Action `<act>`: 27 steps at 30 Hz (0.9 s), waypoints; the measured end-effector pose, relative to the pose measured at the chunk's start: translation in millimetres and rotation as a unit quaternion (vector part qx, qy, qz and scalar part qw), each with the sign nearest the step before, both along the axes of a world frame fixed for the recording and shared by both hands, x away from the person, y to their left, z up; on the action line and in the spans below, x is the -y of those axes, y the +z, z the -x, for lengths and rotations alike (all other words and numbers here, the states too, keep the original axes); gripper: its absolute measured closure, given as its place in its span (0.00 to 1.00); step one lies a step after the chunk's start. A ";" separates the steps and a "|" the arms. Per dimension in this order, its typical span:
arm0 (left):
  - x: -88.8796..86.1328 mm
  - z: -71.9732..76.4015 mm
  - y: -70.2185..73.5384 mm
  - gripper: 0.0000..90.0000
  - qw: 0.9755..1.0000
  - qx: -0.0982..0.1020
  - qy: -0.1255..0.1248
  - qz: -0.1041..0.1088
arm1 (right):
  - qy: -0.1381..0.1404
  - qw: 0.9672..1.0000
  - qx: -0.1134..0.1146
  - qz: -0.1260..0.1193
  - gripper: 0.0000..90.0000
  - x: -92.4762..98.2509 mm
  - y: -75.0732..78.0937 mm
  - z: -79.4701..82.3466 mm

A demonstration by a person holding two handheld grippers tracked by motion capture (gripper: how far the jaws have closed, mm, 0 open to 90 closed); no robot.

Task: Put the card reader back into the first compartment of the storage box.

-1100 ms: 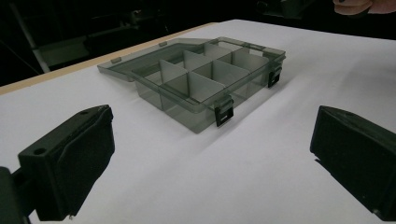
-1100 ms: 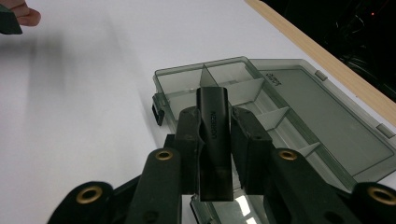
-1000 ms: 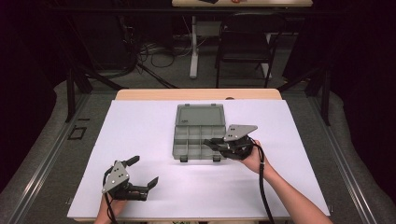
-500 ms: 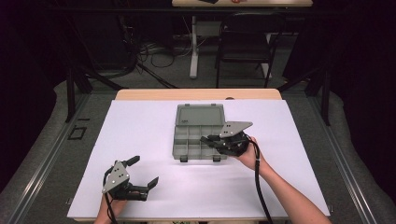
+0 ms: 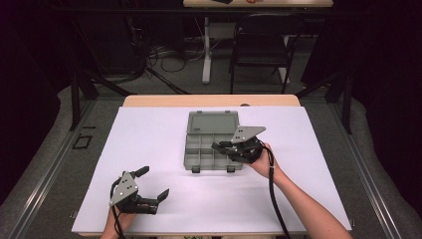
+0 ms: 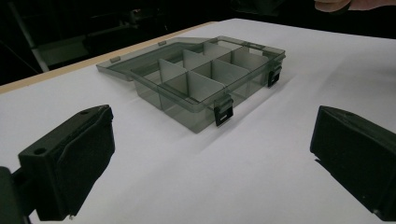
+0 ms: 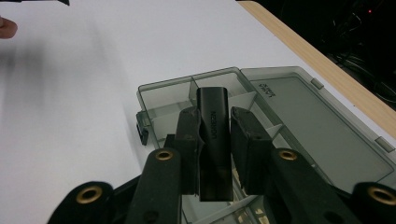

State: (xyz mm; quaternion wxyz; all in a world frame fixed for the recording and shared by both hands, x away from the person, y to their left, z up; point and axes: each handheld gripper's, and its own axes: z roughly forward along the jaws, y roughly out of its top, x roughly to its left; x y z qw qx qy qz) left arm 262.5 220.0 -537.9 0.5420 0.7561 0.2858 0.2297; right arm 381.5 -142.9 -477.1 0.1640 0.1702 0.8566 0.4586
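A smoky grey compartment box [image 5: 205, 152] lies open mid-table, its lid [image 5: 214, 122] flat behind it. My right gripper [image 5: 222, 147] hovers over the box's right side, shut on a small black rectangular block. In the right gripper view the block [image 7: 213, 126] stands upright between the pads, above the compartments [image 7: 163, 100]. My left gripper [image 5: 153, 182] rests near the front left of the table, open and holding nothing. In the left gripper view its jaws stand wide apart and the box [image 6: 201, 84] lies ahead, its compartments looking empty.
A white sheet [image 5: 149, 139] covers the table, with a wooden strip [image 5: 209, 100] along the far edge. Beyond the table stand a dark chair [image 5: 261, 55], a white table leg [image 5: 206, 50] and floor cables. Bare sheet lies left and right of the box.
My right gripper has edged slightly left and farther over the box with the black block still in it. The left gripper has stayed put.
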 end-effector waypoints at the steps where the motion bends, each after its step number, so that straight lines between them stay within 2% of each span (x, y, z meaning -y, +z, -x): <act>1: 0.0 0.0 0.0 0.00 1.000 0.000 0.000 0.000 | 0.001 1.000 0.001 0.001 0.82 -0.6 0.1 -0.7; 27: -0.1 -0.2 0.0 0.00 1.000 0.000 0.000 0.000 | -0.004 1.000 -0.003 0.010 0.82 -19.6 -1.5 -16.5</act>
